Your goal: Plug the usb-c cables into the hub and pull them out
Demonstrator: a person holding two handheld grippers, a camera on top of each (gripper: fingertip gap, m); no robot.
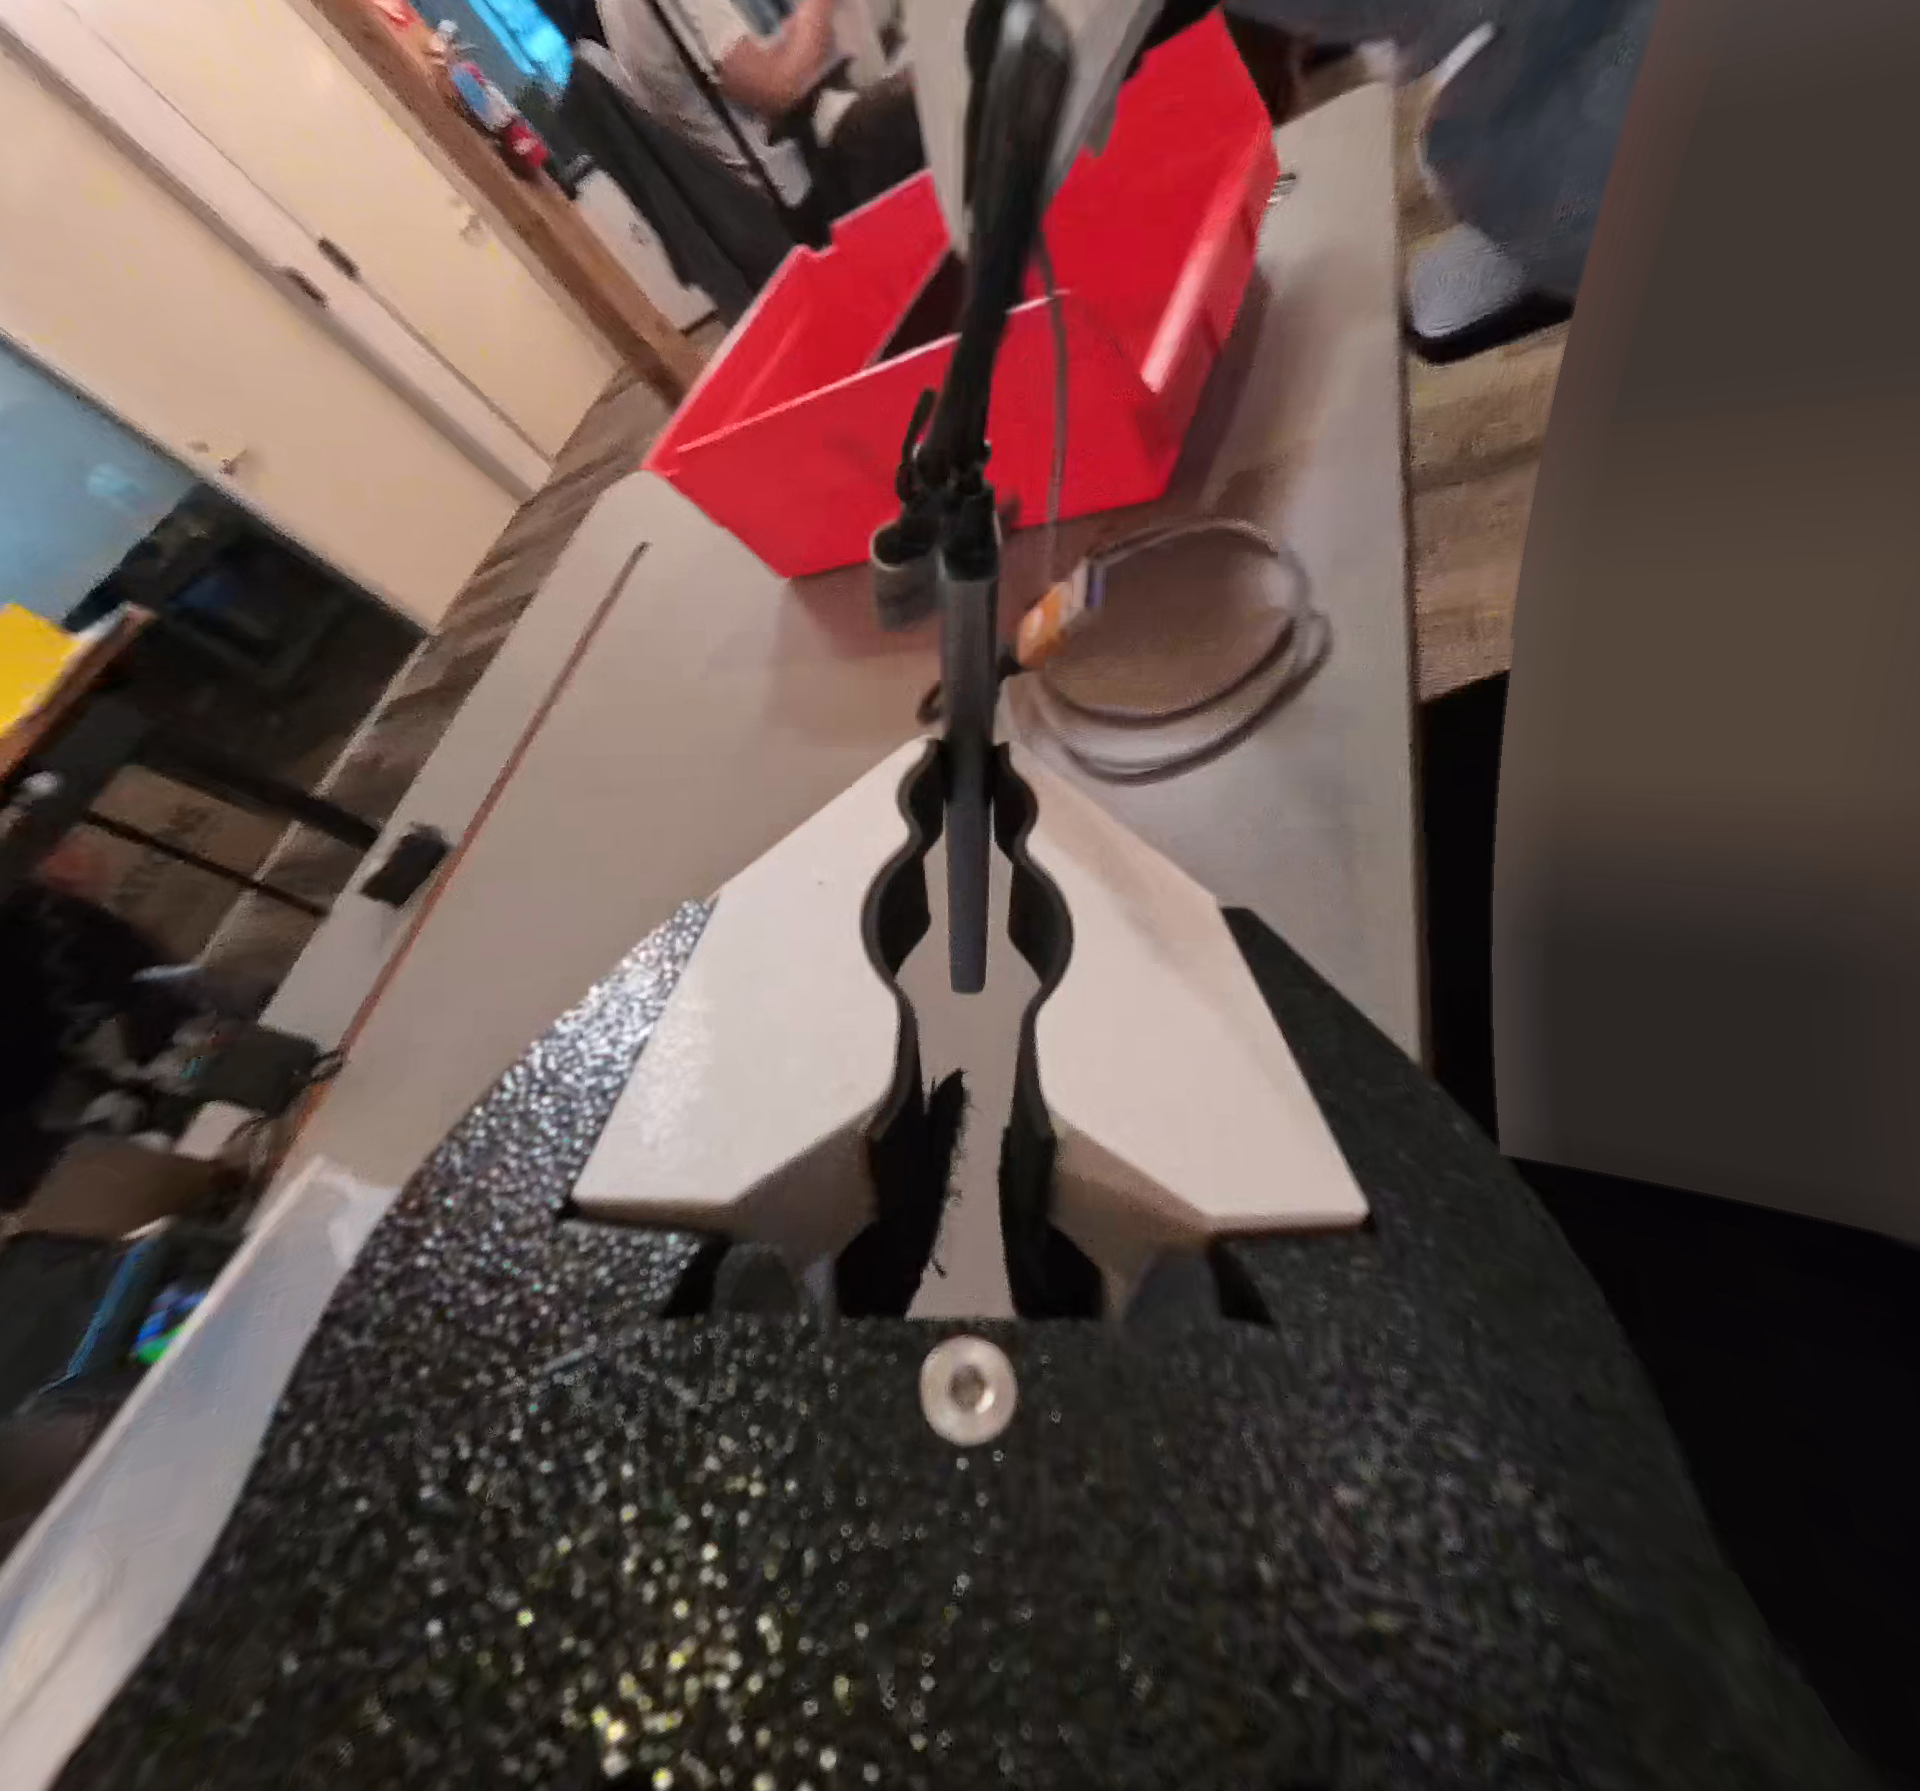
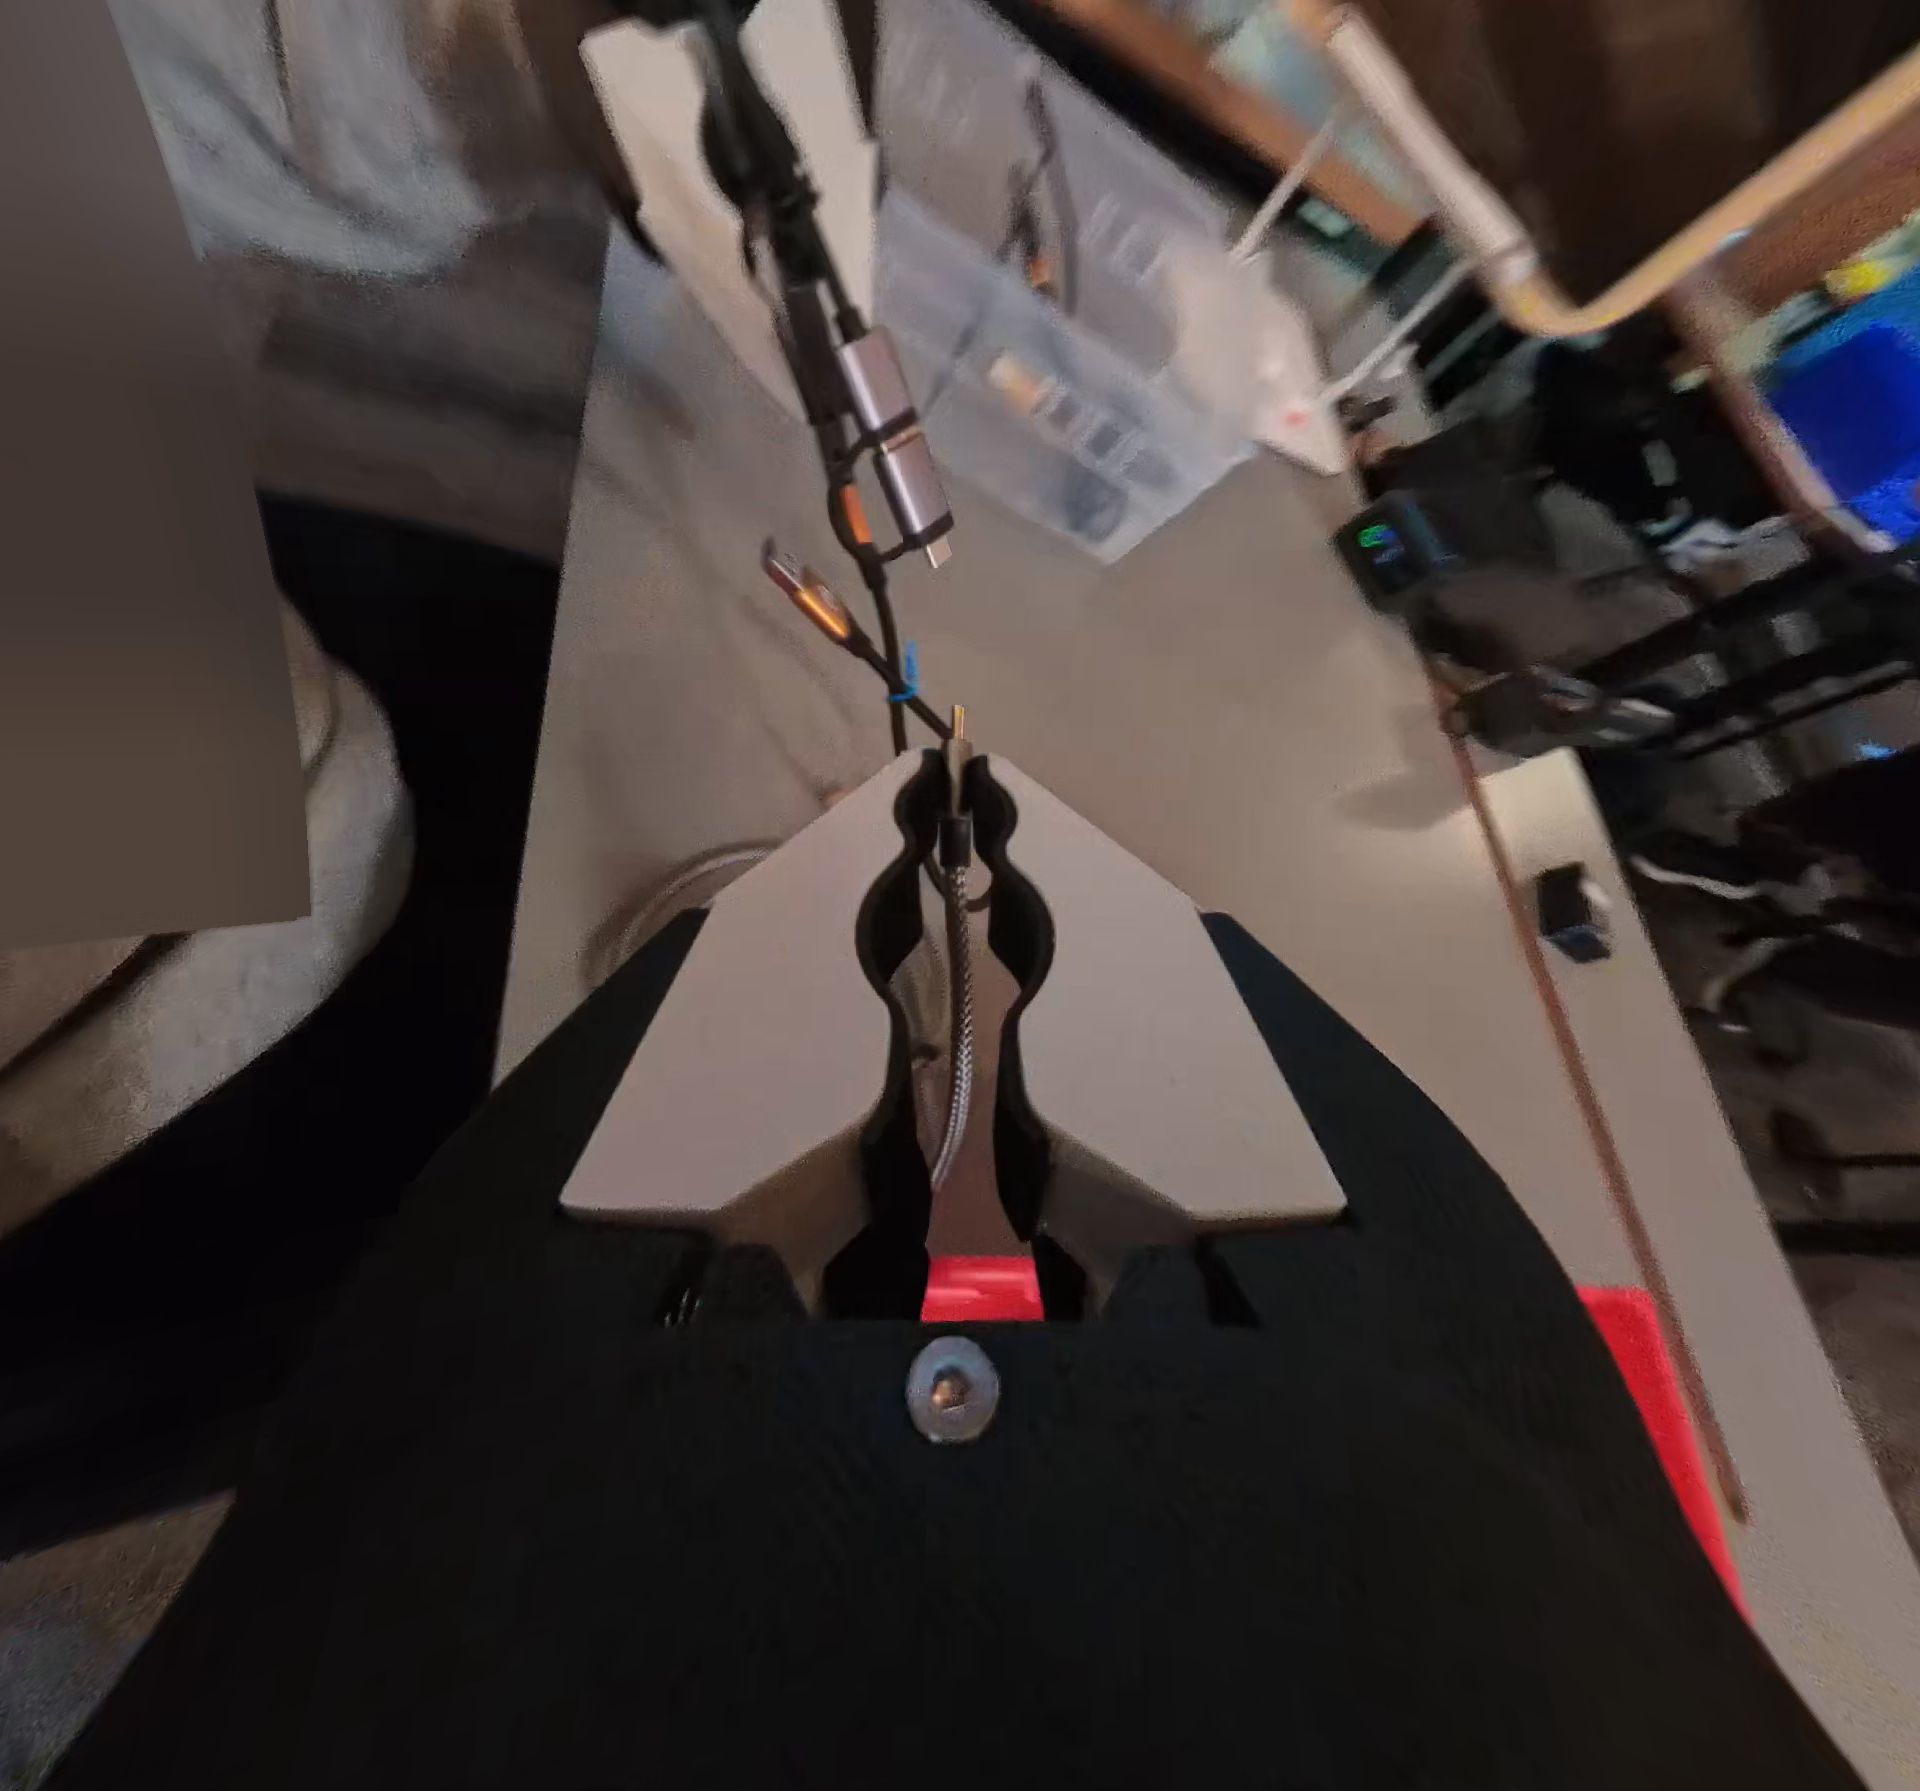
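My left tool (image 1: 966,785) is closed edge-on around the slim grey hub (image 1: 966,806), which stands out past the fingertips above the pale surface (image 1: 727,661). Black cables (image 1: 997,214) run from the hub's far end up and out of the top of the left wrist view. My right tool (image 2: 958,773) is closed on a small plug (image 2: 958,754) at the end of a braided cable (image 2: 958,1014); the metal tip just clears the fingertips and the cable trails back between them.

Ahead of the right tool, grey adapters (image 2: 899,442) hang on black leads, near the plug but not touching it; beside them an orange plug (image 2: 816,598) and a blue tie (image 2: 909,676) sit on crossing leads.

On the surface, a red bin (image 1: 904,422) stands just beyond the hub in the left wrist view, and a coiled cable (image 1: 1195,661) with an orange end lies to its right. A clear plastic bag (image 2: 1049,391) of small parts lies further along in the right wrist view.

The surface is long and narrow. Its edges run close on both sides, with cream cabinets (image 1: 260,214) past the left edge and dark clutter past the right. The stretch between bin and tools is bare.
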